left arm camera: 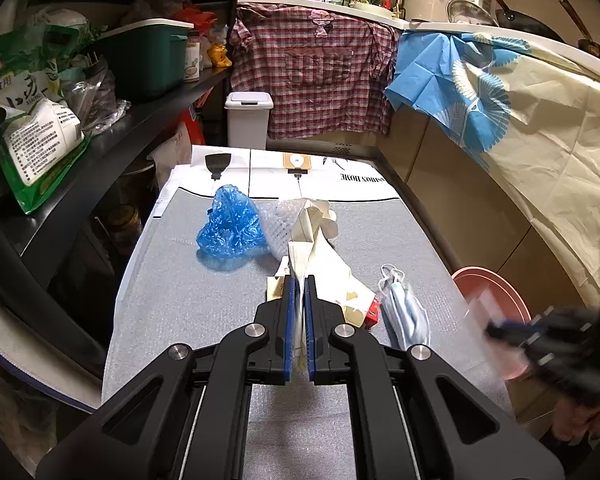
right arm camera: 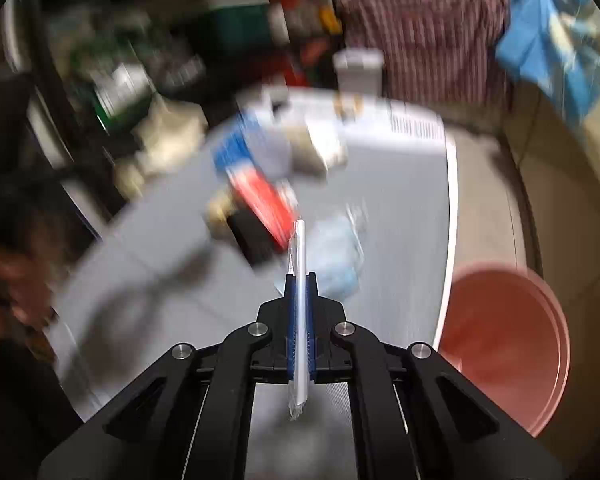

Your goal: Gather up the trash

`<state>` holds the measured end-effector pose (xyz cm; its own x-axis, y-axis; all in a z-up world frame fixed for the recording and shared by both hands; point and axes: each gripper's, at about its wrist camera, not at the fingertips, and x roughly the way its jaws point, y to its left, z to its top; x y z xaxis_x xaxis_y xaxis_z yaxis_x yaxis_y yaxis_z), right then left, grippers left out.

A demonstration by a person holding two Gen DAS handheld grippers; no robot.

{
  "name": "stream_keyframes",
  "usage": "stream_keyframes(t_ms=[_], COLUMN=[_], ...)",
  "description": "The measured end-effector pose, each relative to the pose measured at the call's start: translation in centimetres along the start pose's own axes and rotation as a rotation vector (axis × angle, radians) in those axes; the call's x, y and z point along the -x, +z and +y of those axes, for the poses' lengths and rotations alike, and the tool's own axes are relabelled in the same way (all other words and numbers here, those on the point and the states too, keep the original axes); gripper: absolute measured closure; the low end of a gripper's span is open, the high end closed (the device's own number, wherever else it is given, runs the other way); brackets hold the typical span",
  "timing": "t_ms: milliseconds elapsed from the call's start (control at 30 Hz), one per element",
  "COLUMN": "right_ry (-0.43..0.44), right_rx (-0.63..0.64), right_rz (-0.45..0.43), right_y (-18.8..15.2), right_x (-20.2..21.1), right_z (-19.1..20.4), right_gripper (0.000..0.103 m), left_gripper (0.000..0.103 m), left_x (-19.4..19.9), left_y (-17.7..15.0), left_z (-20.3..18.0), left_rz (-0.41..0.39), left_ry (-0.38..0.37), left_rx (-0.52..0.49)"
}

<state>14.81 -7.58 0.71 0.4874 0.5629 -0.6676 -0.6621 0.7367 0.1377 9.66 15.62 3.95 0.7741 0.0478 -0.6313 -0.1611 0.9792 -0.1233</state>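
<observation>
Left gripper point(left arm camera: 299, 280) clamped on limp cream paper wrapper point(left arm camera: 320, 248); right gripper point(right arm camera: 299, 280) clamped on thin clear plastic strip point(right arm camera: 300, 320) (light, slippery, pinch mid-length)

My table point(left arm camera: 172, 320), grey mat over it: blue plastic bag point(left arm camera: 230, 226) far left, cream paper bag point(left arm camera: 320, 248) centre, face mask point(left arm camera: 404, 312) near right, printed sheets point(left arm camera: 364, 180) along far edge.

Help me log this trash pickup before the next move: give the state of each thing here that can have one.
Left claw: shut on the cream paper bag.
Cream paper bag: crumpled, lying on the mat.
Right claw: shut on a thin clear plastic strip.
Blue plastic bag: crumpled, loose on the mat.
Face mask: folded, lying loose.
White bin: lid closed.
Pink basin: upright, nothing visible inside.
</observation>
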Motion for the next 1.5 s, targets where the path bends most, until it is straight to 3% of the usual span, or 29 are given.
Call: stream_keyframes(t_ms=[67,333,600,667,733,767,800,833,867,933,1000,1500], right_ry=[0.009,0.046,0.085,0.03,0.113,0.079,0.018,0.035,0.074,0.052,0.07,-0.065], right_rx=[-0.004,-0.025,-0.003,0.01,-0.044,0.004,0.019,-0.033,-0.07,-0.018,-0.036,-0.045], right_rz=[-0.071,-0.222,-0.288,-0.247,-0.266,-0.3,-0.258,-0.232,-0.245,-0.29,-0.274,-0.28], right_y=[1.1,3.3,4.6,5.0,5.0,5.2,5.4,5.5,5.5,5.5,5.7,5.1], right_x=[1.6,5.4,7.1,6.1,6.9,7.6,6.5,5.9,6.3,7.3,7.0,8.0], right_z=[0.4,0.9,2.9,3.2,2.7,3.3,3.2,2.4,2.1,2.9,2.7,0.4], right_gripper=[0.099,0.099,0.099,0.099,0.099,0.099,0.099,0.099,0.099,0.099,0.099,0.098], left_gripper=[0.098,0.098,0.098,0.098,0.098,0.098,0.098,0.098,0.098,0.098,0.098,0.098], left_x=[0.0,0.6,1.2,1.3,1.3,1.4,1.5,1.5,1.6,1.7,1.8,1.5], left_y=[0.0,0.1,0.2,0.2,0.2,0.2,0.3,0.3,0.2,0.3,0.3,0.5], left_z=[0.0,-0.1,-0.4,-0.3,0.0,0.2,0.4,0.4,0.5,0.7,0.7,-1.3], left_rz=[0.0,-0.013,-0.028,-0.029,-0.028,-0.029,-0.031,-0.033,-0.033,-0.033,-0.036,-0.042], left_ry=[0.0,0.0,-0.007,-0.005,-0.002,-0.002,-0.002,0.0,0.002,-0.001,-0.001,-0.043], left_rx=[-0.001,-0.002,-0.007,-0.004,0.002,0.008,0.013,0.013,0.012,0.022,0.017,-0.008])
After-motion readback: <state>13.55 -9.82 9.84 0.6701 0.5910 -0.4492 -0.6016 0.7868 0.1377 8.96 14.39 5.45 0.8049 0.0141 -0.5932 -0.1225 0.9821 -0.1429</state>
